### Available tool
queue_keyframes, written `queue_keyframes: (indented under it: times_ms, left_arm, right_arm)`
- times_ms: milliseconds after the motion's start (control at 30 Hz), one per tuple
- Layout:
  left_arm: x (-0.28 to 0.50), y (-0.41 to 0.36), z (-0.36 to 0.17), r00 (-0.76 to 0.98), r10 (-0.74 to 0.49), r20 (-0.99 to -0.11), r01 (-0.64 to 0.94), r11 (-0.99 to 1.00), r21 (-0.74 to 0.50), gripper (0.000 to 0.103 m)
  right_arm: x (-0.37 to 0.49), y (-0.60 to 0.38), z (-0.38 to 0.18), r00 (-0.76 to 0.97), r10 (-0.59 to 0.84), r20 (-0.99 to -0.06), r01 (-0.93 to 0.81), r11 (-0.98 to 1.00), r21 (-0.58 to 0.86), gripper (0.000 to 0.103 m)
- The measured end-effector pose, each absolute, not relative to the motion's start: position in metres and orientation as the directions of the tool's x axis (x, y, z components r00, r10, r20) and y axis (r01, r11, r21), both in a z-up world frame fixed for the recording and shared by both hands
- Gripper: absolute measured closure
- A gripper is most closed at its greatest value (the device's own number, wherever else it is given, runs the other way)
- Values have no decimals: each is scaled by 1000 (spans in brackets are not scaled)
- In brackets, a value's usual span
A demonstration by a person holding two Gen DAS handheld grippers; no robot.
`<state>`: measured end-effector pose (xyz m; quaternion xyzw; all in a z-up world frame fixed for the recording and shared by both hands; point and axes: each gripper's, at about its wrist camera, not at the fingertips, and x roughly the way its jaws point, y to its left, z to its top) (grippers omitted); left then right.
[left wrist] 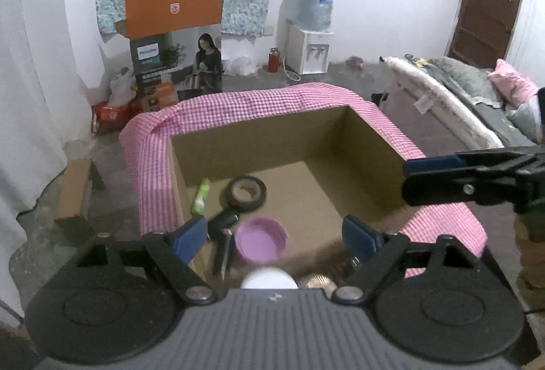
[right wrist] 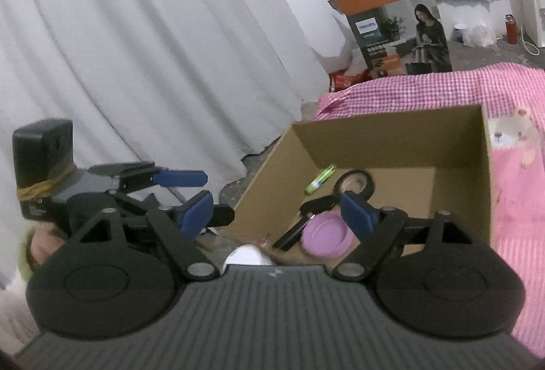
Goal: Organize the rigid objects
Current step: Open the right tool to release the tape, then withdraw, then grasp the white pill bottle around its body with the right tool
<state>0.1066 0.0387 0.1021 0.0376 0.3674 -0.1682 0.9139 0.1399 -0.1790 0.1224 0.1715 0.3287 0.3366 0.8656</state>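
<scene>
Both jaws wide, empty: left gripper [left wrist: 275,235], right gripper [right wrist: 276,215]. Cardboard box [left wrist: 289,135] holds tape roll [left wrist: 246,193], purple lid [left wrist: 261,242]. Step: likely between placements; next, fetch another item.

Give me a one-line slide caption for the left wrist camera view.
Open left gripper above a cardboard box holding a tape roll, purple lid and green battery.

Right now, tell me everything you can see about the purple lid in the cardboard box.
The purple lid is round, plastic-looking and shallow, lying open side up on the floor of the cardboard box. It lies near the box's front edge, beside a black handled tool, below the black tape roll. Neither gripper touches it.
</scene>
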Motion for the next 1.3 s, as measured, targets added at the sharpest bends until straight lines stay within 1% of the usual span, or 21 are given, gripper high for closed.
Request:
queue_keyframes:
  times_ms: [100, 167, 367, 467, 700, 867, 1000, 1167, 1233, 1300]
  left_arm:
    - [80, 42, 91, 690, -287, -664, 326, 943, -69, 15]
    - [67, 42, 81, 688, -285, -667, 325, 943, -69, 15]
    - [40, 41, 52, 696, -259, -670, 308, 950, -48, 15]
    - [36, 40, 39, 699, -231, -677, 298, 954, -17, 15]
    - [38, 35, 20, 690, -233, -685, 317, 949, -3, 15]
    - [44, 26, 8, 709, -200, -676, 320, 946, 56, 16]
    - [52, 25, 1, 711, -193, -677, 317, 946, 64, 18]
    - [62, 31, 1, 715, -211, -667, 317, 948, 40, 20]
    - [65, 33, 0, 716, -218, -664, 314, 949, 27, 21]
    - [69, 35, 0, 715, -225, -661, 313, 950, 15, 27]
  right_arm:
    - [120, -173, 113, 553, 701, -450, -469, 708, 528, 20]
    - [112, -165, 104, 542, 702, -461, -468, 709, 528, 20]
    - [105, -144, 82, 498, 722, -480, -455, 689, 565, 20]
    - [109, -133, 74, 479, 727, -492, -448, 684, 575, 20]
    - [111, -121, 57, 464, 721, -514, -435, 691, 577, 20]
    - [115, -121, 48, 461, 720, -518, -426, 692, 582, 20]
    - [119, -115, 46, 450, 723, -523, -439, 690, 576, 20]
    - [130, -102, 43, 444, 722, -530, -445, 692, 569, 23]
    - [135, -98, 42, 442, 724, -531, -448, 690, 569, 27]
    - [141, -93, 41, 439, 721, -537, -449, 693, 564, 29]
